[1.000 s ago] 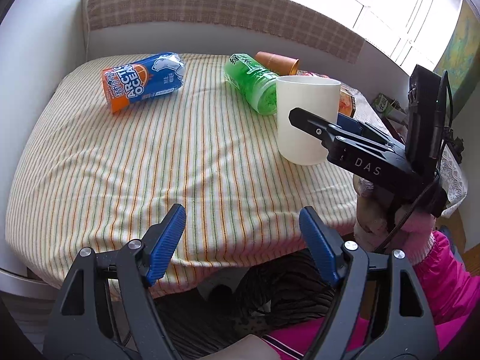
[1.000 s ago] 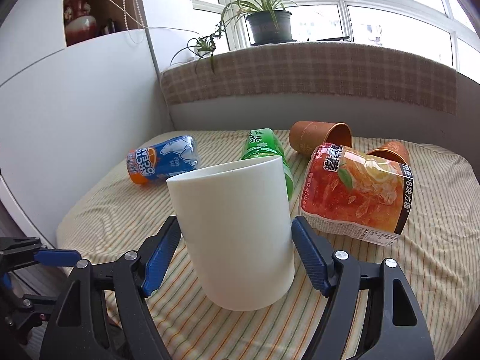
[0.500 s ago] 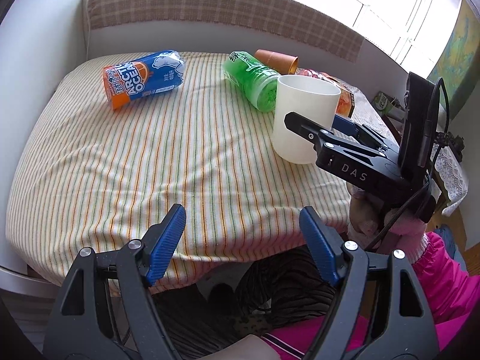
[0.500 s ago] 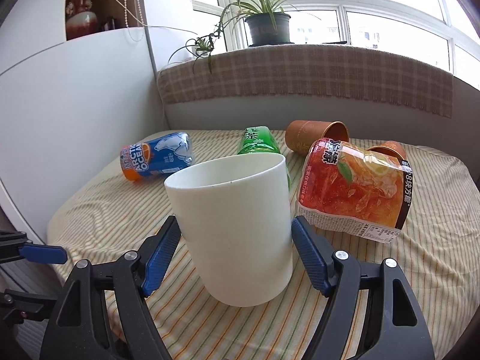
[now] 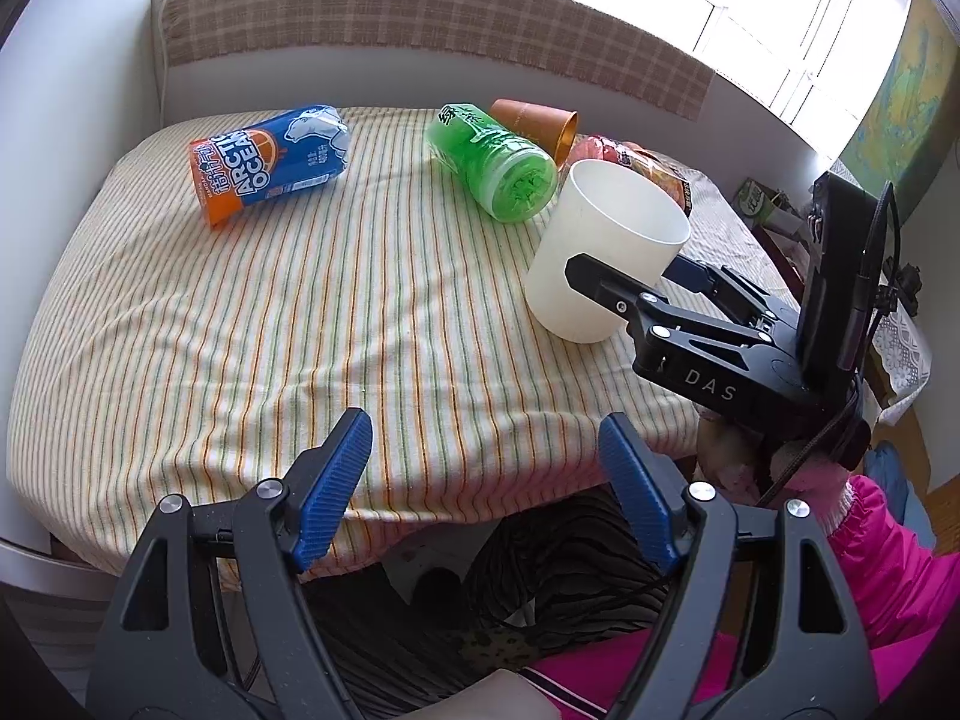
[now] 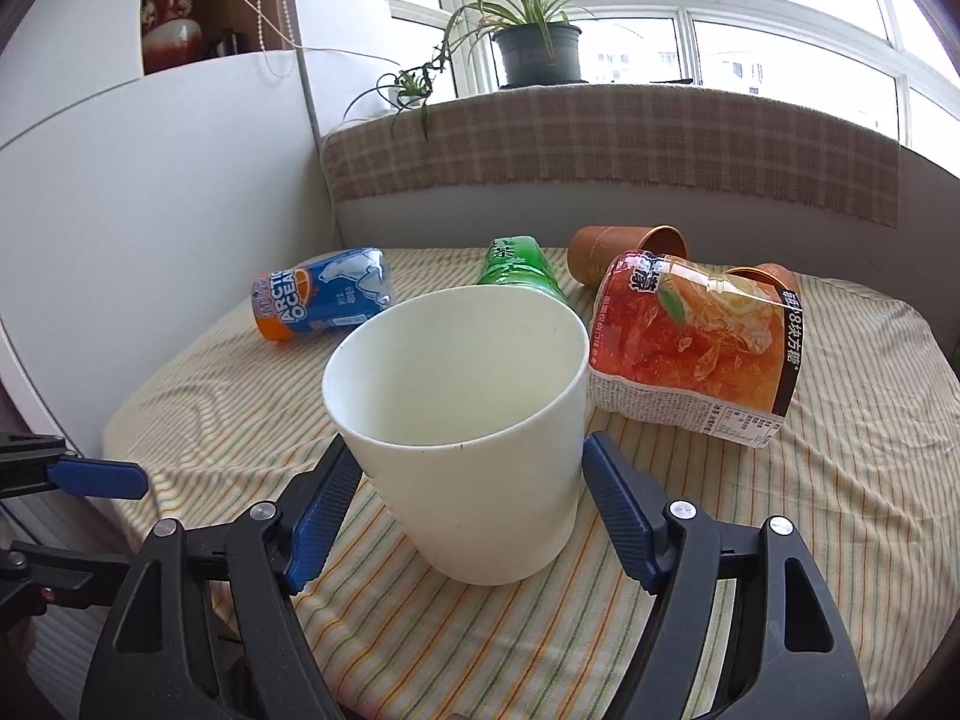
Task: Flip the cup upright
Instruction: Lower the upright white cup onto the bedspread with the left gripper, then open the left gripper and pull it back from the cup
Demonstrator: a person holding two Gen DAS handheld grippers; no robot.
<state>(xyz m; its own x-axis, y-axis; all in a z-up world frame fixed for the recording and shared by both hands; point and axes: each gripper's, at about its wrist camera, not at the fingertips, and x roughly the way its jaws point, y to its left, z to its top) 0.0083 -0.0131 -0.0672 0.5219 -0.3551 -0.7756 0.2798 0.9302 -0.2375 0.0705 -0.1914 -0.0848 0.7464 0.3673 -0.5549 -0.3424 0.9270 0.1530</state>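
Observation:
A white cup (image 6: 474, 432) stands mouth up, tilted a little toward the camera, with its base on the striped tablecloth (image 6: 780, 528). My right gripper (image 6: 471, 501) is shut on the cup, one blue pad on each side of its lower wall. In the left wrist view the cup (image 5: 606, 246) sits at the table's right side with the right gripper's finger (image 5: 606, 288) across it. My left gripper (image 5: 486, 480) is open and empty, held off the table's near edge.
A blue and orange can (image 5: 270, 162), a green bottle (image 5: 492, 162), a red-orange drink carton (image 6: 696, 354) and two brown cups (image 6: 624, 252) lie on their sides behind the white cup. A wall is at the left, a window ledge behind.
The right gripper has lowered and tilted the white cup so its open mouth now faces the camera; its base now rests on the cloth. The left gripper stayed in place.

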